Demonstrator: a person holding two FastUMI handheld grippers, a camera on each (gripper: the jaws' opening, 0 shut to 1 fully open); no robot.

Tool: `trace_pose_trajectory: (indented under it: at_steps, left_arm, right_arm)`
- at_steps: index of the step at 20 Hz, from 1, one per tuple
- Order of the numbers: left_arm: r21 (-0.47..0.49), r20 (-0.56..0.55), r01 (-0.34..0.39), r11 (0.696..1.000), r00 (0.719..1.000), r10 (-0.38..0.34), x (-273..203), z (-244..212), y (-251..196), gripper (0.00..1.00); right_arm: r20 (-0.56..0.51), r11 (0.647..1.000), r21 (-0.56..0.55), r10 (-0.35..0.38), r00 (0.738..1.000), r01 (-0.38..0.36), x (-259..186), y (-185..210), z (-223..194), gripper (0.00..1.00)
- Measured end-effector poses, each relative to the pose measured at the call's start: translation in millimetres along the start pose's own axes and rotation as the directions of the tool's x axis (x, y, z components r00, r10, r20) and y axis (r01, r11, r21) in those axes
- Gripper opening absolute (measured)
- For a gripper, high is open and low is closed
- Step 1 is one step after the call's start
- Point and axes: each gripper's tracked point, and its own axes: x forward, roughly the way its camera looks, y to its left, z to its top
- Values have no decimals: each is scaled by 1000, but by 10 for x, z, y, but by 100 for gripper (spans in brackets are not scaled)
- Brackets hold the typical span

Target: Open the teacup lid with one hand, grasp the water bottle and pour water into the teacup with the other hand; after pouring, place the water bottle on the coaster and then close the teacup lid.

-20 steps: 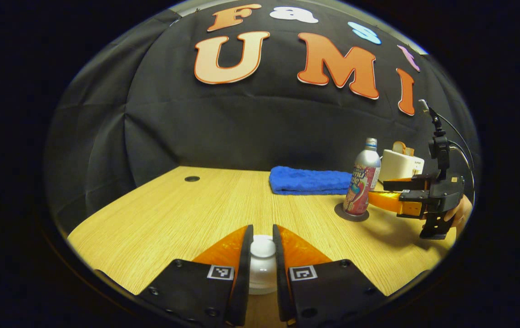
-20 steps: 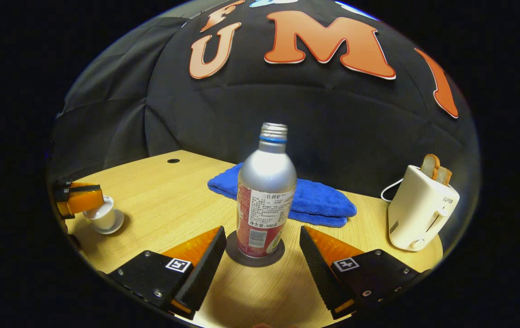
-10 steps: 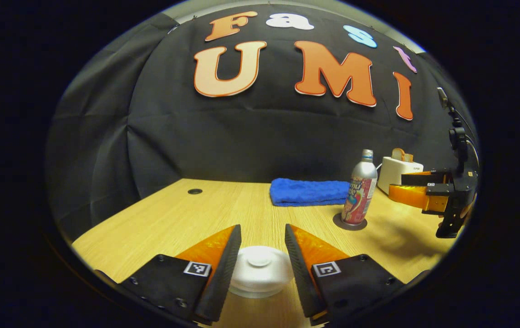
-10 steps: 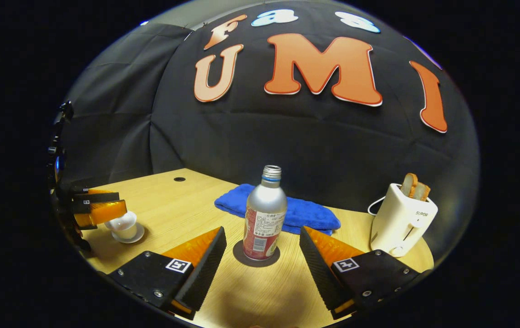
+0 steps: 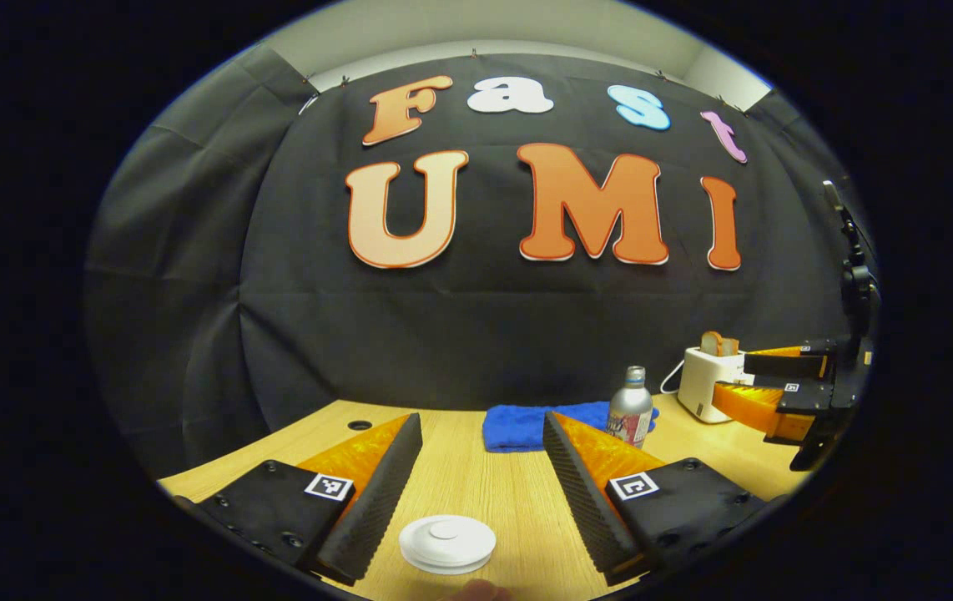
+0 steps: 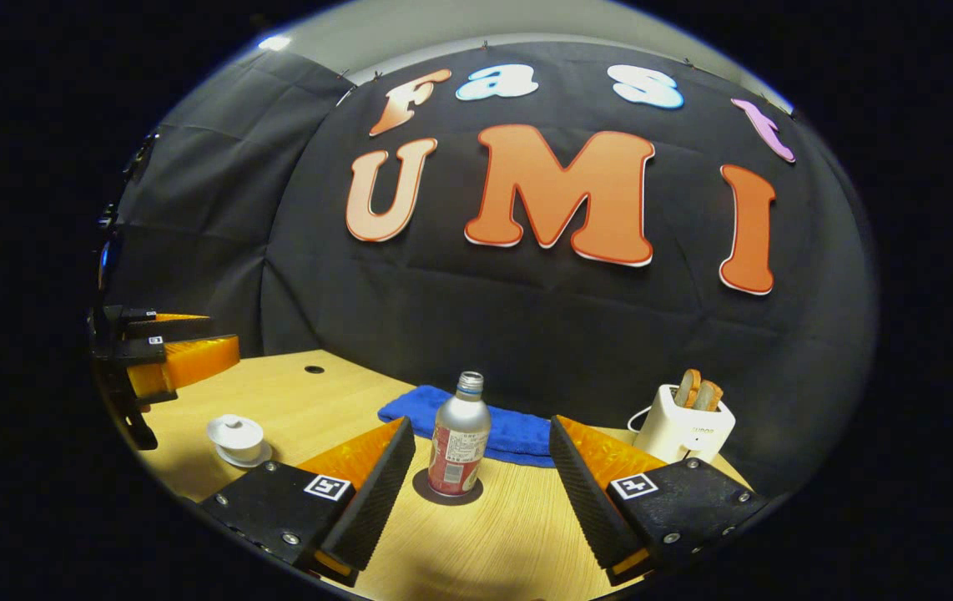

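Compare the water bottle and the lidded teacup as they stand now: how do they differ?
The water bottle is tall, silvery, with a printed label and no cap; the teacup is low, plain white, with its lid on. The bottle stands on a dark round coaster, the teacup on a white saucer. Both stand upright on the table, free of either gripper.

Both tongs — left [image 5: 481, 476], right [image 6: 481, 480] — spread wide, holding nothing.

Showing, on the left gripper [image 5: 481, 484] and the right gripper [image 6: 481, 484] alike, black housings studded with small round screws, each bearing a square black-and-white marker, wedge-shaped fingers with ribbed inner faces, and, up the right gripper's back, thin dark cables rising along a post.
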Motion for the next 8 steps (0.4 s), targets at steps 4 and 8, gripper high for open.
trace_pose_trajectory:
  at_steps: [4,8]
  left_arm:
    - [-23,54,-12,1000,998,13,-56,239,-83,92]
    - [-41,93,-18,999,995,21,-160,409,-130,100]
  right_arm:
    - [78,1000,0,-18,997,18,-210,-13,266,97]
    - [126,999,-25,-34,991,37,-356,-53,443,96]
